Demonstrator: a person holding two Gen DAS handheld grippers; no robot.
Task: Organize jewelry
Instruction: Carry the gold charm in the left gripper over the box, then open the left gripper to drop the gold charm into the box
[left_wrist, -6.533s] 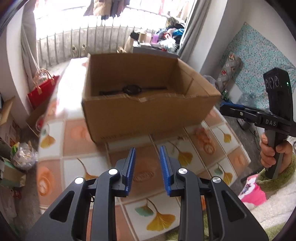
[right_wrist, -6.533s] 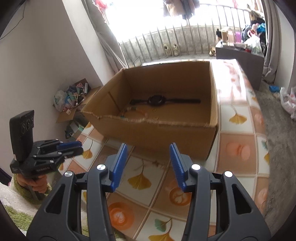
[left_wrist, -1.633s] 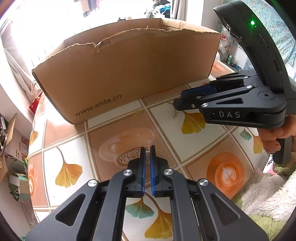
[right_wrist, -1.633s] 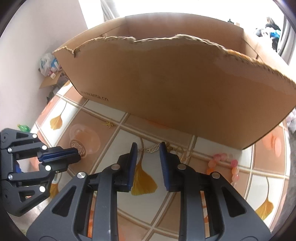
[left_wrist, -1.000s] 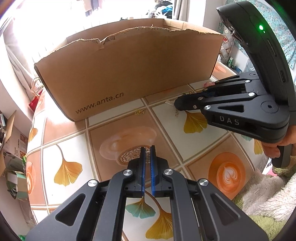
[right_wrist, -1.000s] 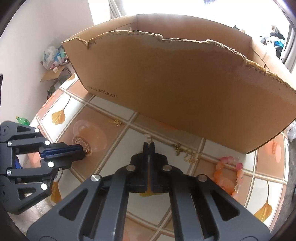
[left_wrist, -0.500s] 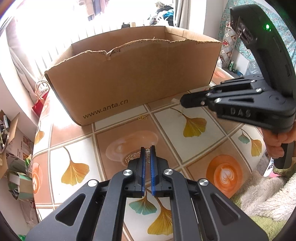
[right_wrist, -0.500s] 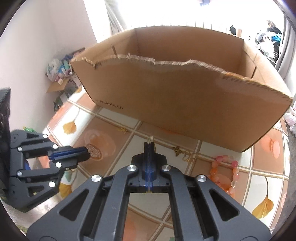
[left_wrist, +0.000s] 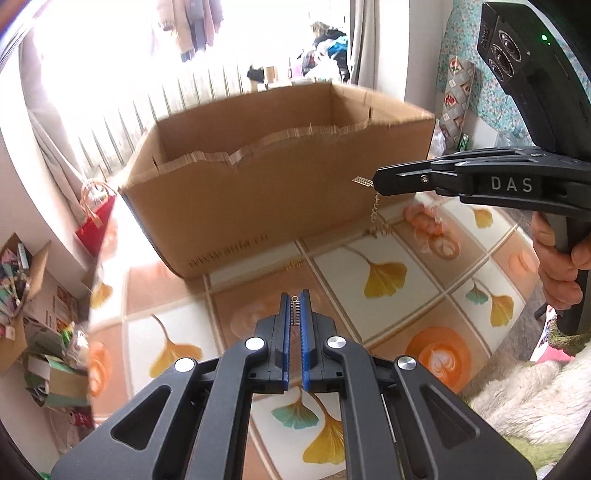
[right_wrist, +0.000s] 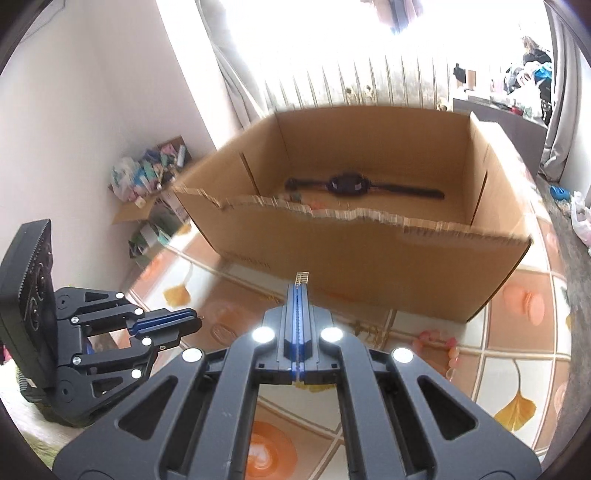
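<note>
My left gripper (left_wrist: 294, 297) is shut on a small silver ladder-shaped earring (left_wrist: 294, 308), held above the tiled table. My right gripper (right_wrist: 300, 286) is shut on a gold ladder-shaped earring (right_wrist: 302, 277) whose chain (left_wrist: 376, 210) dangles in the left wrist view; it hangs in front of the cardboard box (right_wrist: 369, 258). The open box (left_wrist: 258, 206) holds a black watch (right_wrist: 347, 184). A small gold piece (left_wrist: 294, 263) lies on the table by the box, and a pink bead bracelet (left_wrist: 421, 221) lies to the right, also in the right wrist view (right_wrist: 439, 349).
The table (left_wrist: 388, 273) has a ginkgo-leaf tile cloth. A red bag (left_wrist: 95, 221) and cluttered cartons (left_wrist: 22, 273) stand on the floor at left. A fluffy blanket (left_wrist: 524, 398) lies at the table's near right edge.
Both grippers have risen with their earrings. The right gripper closed on the gold earring about a second ago and lifted it off the table; the box interior now shows.
</note>
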